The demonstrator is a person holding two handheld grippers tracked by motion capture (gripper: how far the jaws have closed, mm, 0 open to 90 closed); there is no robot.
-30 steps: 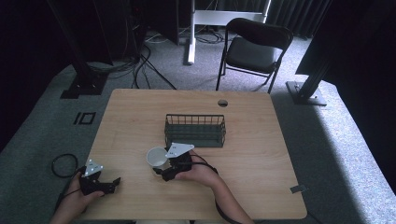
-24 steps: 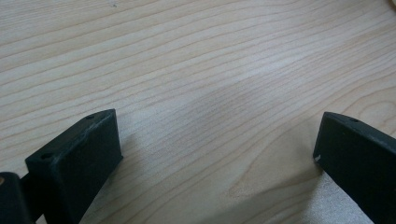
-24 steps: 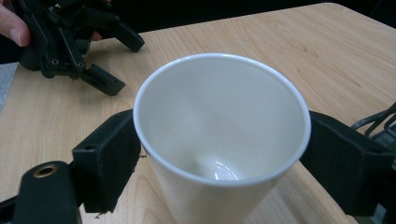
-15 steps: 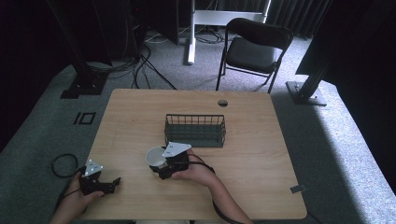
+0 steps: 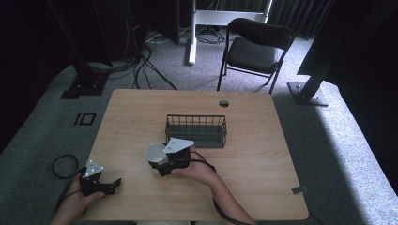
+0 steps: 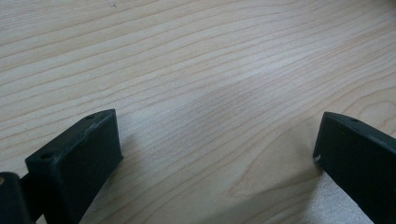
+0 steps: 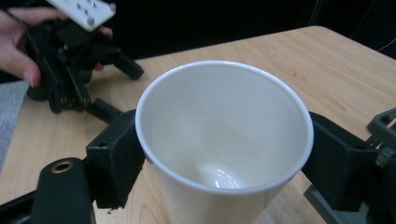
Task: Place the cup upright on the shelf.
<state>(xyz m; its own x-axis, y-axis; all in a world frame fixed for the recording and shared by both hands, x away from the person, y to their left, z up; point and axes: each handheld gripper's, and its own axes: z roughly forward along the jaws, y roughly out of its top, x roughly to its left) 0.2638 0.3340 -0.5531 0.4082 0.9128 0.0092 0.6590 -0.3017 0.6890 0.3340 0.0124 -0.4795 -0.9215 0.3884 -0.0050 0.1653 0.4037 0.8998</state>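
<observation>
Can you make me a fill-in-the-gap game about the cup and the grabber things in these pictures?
1. The right gripper has its jaws closed on a white ____.
2. The left gripper has its jaws wide ____ over bare wood.
3. Behind the cup on the table stands a dark wire ____.
4. Inside, the cup is ____.

Missing words: cup; open; basket; empty

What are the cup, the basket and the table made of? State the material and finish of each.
Cup: probably glazed ceramic, perhaps hard plastic; white, glossy, with a highlight at its bottom. It sits between the right gripper's fingers.
Basket: dark wire, likely coated metal; thin bars form an open grid.
Table: light wood or wood-look laminate, matte, with a visible grain.
</observation>
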